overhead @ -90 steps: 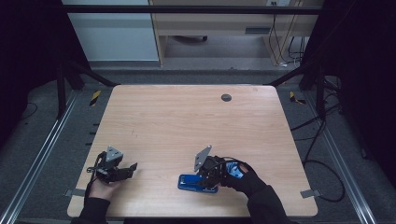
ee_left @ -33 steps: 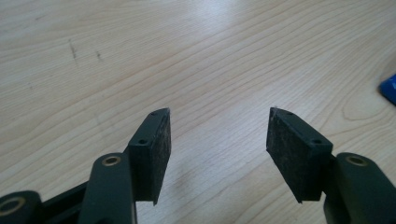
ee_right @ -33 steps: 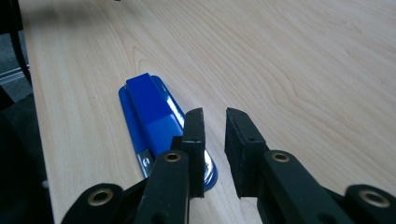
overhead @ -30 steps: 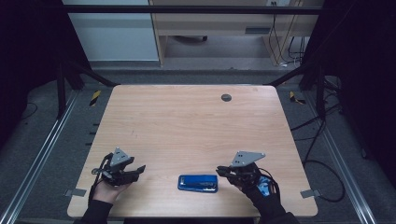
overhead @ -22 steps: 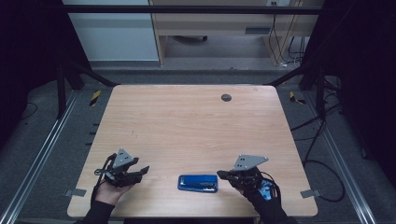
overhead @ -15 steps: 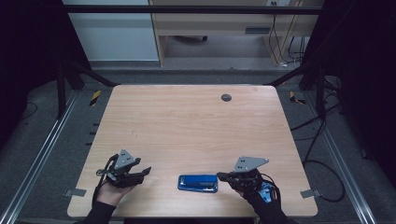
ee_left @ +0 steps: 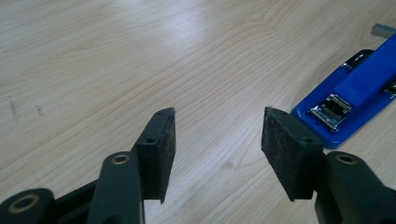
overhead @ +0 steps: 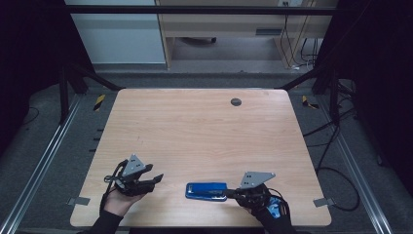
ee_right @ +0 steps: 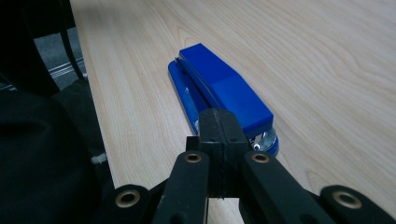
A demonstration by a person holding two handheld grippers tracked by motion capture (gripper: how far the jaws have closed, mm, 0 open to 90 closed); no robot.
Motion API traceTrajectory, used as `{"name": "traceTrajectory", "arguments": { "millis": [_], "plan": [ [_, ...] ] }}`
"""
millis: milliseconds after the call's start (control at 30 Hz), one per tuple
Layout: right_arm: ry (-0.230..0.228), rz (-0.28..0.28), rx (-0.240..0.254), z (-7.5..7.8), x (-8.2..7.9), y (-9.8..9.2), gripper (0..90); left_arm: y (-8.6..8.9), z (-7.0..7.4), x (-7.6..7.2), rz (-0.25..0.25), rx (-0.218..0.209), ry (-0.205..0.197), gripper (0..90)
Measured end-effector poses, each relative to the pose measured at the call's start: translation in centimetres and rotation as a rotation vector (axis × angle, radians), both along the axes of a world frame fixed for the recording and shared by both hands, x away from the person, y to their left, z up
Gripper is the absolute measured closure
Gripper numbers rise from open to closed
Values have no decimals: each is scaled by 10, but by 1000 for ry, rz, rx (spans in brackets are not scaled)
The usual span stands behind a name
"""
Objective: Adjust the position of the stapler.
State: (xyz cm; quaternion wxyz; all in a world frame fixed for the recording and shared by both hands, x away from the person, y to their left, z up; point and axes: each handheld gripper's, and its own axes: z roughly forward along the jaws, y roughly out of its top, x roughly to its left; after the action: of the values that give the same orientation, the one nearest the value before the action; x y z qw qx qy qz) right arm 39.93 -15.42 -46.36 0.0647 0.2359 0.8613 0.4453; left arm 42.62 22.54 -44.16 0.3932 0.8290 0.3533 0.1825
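Note:
A blue stapler (overhead: 207,190) lies flat on the wooden table (overhead: 204,131) near its front edge, lengthwise left to right. My right gripper (overhead: 229,195) is shut with nothing between its jaws, and its tips point left at the stapler's right end; I cannot tell whether they touch it. In the right gripper view the stapler (ee_right: 224,88) stretches away just past the closed gripper (ee_right: 218,119). My left gripper (overhead: 157,178) hovers open to the stapler's left, aimed toward it. In the left gripper view the open gripper (ee_left: 217,119) is empty, with the stapler (ee_left: 362,88) at the right.
A dark round grommet (overhead: 235,102) sits at the table's far middle. Small grey brackets (overhead: 319,201) stick out at the front corners. Cables (overhead: 336,136) trail on the floor to the right, and metal rails (overhead: 44,161) run along both sides.
Three seconds ago the right gripper was over the stapler; it has since drawn back to the stapler's right end. The left gripper has drifted a little right. The stapler has stayed in place.

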Motion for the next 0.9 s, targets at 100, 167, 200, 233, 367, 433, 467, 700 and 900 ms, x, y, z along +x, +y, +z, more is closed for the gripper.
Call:
{"name": "traceTrajectory", "arguments": {
  "millis": [100,167,200,233,367,433,467,700,900],
  "plan": [
    [3,-1,-10,-4,1,0,900,-3,2,1,-28,6,8,447],
    [5,-7,-14,-5,1,0,900,-7,5,0,-53,16,-1,448],
    [8,-10,-23,-8,3,1,900,-11,7,0,-75,18,-5,449],
    [10,-11,-27,-9,3,1,900,-11,7,0,-75,18,-5,449],
    [11,-13,-38,-12,5,1,900,-22,14,3,-119,31,-20,449],
    [3,-13,-35,-12,5,1,900,-24,15,4,-124,33,-21,449],
    [-9,-5,-31,-12,5,1,900,-27,17,4,-132,32,-26,449],
    [-6,2,-35,-12,4,3,900,-47,18,8,-191,57,-22,449],
    [-4,0,-28,-12,3,4,900,-65,21,11,-249,77,-20,448]
  ]
}}
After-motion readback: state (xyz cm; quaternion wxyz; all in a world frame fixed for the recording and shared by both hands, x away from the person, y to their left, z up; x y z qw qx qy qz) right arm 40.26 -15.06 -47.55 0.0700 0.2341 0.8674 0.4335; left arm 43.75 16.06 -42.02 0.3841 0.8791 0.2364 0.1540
